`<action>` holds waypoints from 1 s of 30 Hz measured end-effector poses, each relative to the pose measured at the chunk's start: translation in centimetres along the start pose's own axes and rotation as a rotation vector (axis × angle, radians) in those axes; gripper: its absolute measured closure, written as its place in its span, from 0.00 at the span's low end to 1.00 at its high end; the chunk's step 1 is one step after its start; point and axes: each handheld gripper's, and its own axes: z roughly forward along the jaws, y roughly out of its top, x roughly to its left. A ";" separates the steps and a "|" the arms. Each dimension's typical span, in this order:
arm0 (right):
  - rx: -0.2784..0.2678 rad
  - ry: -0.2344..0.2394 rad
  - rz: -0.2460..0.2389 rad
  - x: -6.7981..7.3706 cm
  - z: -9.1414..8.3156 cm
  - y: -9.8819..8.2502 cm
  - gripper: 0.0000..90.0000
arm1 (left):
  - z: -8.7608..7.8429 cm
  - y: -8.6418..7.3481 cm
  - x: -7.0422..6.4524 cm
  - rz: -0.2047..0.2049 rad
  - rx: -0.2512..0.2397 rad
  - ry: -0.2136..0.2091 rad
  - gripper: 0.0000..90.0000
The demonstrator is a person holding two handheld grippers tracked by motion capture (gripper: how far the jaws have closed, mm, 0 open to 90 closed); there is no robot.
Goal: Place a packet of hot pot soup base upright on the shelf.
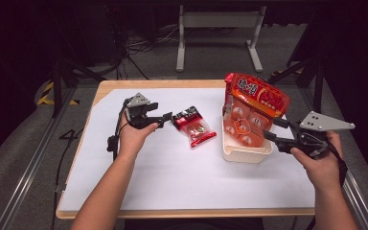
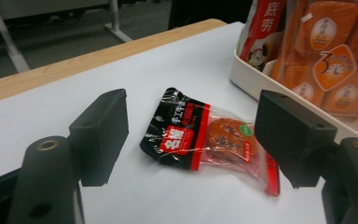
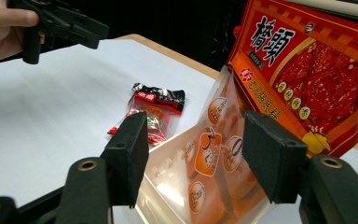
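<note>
The left claw (image 2: 191, 140) is open, empty, its jaws spread wide. The snack packet (image 2: 205, 137) lies flat on the counter (image 2: 51, 107) just ahead of it, centred between the jaws, untouched.

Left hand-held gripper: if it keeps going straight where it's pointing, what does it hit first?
Probably the small snack packet, lying flat between the open left hand-held gripper and the white bin; depth is hard to judge.

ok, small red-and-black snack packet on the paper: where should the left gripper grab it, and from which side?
Probably across the black printed end of the snack packet, coming down from above. It lies flat on the white paper, so a side approach has no edge to catch. The left gripper hangs open beside it, apart from it, jaws either side in the left gripper view. The bin crowds the red end.
</note>
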 end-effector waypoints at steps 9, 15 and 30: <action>-0.002 0.037 0.005 0.2 0.5 -0.3 0.45 | 2.1 -0.5 0.7 0.001 0.018 0.025 0.36; -0.007 0.053 0.000 0.3 0.5 -0.4 0.45 | 3.5 -0.9 1.2 -0.024 0.040 0.027 0.33; -0.002 0.049 -0.008 0.9 0.0 -0.7 0.44 | 6.6 -2.3 2.7 -0.121 0.091 0.038 0.33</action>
